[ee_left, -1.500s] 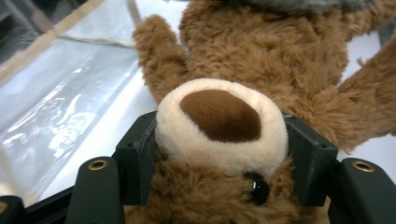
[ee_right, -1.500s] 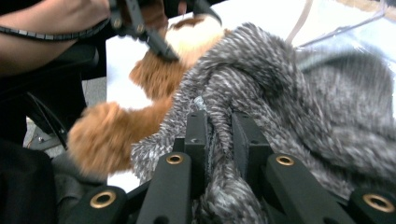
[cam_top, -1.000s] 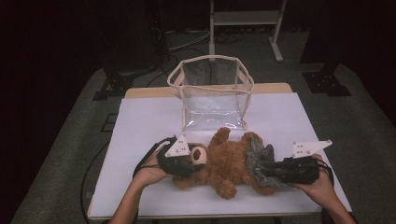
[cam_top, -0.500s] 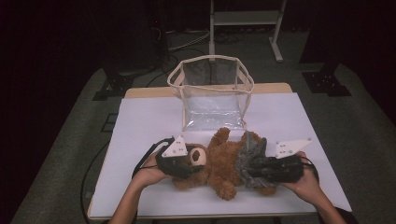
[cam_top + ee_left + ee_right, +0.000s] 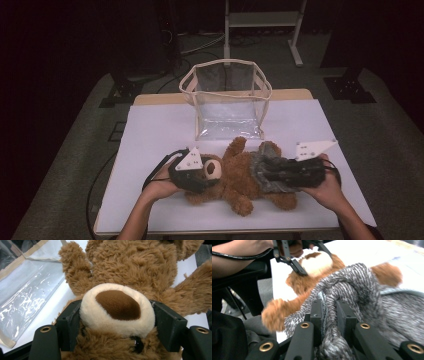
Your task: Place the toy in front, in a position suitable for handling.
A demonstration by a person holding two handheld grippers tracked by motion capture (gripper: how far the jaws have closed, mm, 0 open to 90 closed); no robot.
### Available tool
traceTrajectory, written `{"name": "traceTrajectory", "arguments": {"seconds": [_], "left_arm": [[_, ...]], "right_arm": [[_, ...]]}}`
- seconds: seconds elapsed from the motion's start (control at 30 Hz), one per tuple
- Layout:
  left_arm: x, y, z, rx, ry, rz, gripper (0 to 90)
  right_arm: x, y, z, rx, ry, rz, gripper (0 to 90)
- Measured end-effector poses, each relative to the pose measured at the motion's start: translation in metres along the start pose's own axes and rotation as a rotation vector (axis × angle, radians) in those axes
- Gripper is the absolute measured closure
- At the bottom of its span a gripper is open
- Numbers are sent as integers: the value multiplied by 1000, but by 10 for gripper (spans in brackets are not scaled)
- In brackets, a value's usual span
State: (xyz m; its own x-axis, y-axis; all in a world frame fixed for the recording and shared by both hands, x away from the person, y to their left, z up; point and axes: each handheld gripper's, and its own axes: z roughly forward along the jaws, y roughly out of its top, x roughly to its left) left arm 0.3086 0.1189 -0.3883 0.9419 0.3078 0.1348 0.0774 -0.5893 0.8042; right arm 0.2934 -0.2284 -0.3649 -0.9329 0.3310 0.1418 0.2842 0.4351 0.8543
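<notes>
Brown plush bear [image 5: 235,177] lies supine; left gripper [image 5: 117,322] clamps its cream muzzle, right gripper [image 5: 331,315] pinches its grey knit garment [image 5: 362,290] (speckled weave)

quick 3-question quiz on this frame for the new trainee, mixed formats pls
1. True or false: the left tool clamps the teddy bear at its muzzle.
2. What does the right tool pinch? A) grey knitted garment B) the bear's foot C) the bag's rim
3. Fill in: the clear bag stands ____ the bear on the table.

Key: 1 true; 2 A; 3 behind, open end up.
</notes>
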Motion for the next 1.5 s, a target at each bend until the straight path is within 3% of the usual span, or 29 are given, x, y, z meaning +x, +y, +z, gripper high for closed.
{"name": "traceTrajectory", "arguments": {"seconds": [0.07,0.13,0.3,0.4,0.47,0.57,0.67,0.73,0.8,0.9,1.07,1.13,1.2,1.27,1.37,1.5], "left_arm": [[0,0,-1,5,2,6,294],[0,-1,-1,-1,0,3,294],[1,-1,0,-5,-4,-3,291],[1,0,0,0,-4,0,289],[0,0,1,-2,-3,0,289],[0,0,1,1,-3,2,289],[0,-1,3,9,-2,5,285],[0,-1,3,7,-2,-6,281],[2,-1,2,5,-6,-4,281],[2,1,-2,4,1,2,271],[6,1,-13,22,13,-13,211],[9,-4,-12,9,-20,-45,243],[8,-7,-8,-2,-22,-51,297],[8,-7,-5,-8,-19,-58,317],[7,-5,-3,-11,-11,-56,322],[6,-3,-1,-13,-6,-50,324]], "right_arm": [[3,7,11,29,-8,-40,720],[3,7,14,28,-1,-42,658],[9,-1,-6,-45,-45,-44,502],[7,-2,-16,-73,-85,-38,471],[3,0,-14,-70,-87,-34,468],[-1,0,9,-20,-87,-65,453],[1,3,31,-14,-100,-111,417],[2,7,38,-11,-127,-128,483],[0,7,36,-3,-142,-111,601],[-6,0,26,-9,-119,-54,719],[-8,-19,8,-3,-122,18,760],[-11,-25,1,4,-123,53,767],[-11,-26,-4,-4,-107,80,769],[-10,-21,-5,-18,-88,79,770],[-3,-1,1,-35,-45,40,771],[11,32,29,-5,26,-50,773]]}}
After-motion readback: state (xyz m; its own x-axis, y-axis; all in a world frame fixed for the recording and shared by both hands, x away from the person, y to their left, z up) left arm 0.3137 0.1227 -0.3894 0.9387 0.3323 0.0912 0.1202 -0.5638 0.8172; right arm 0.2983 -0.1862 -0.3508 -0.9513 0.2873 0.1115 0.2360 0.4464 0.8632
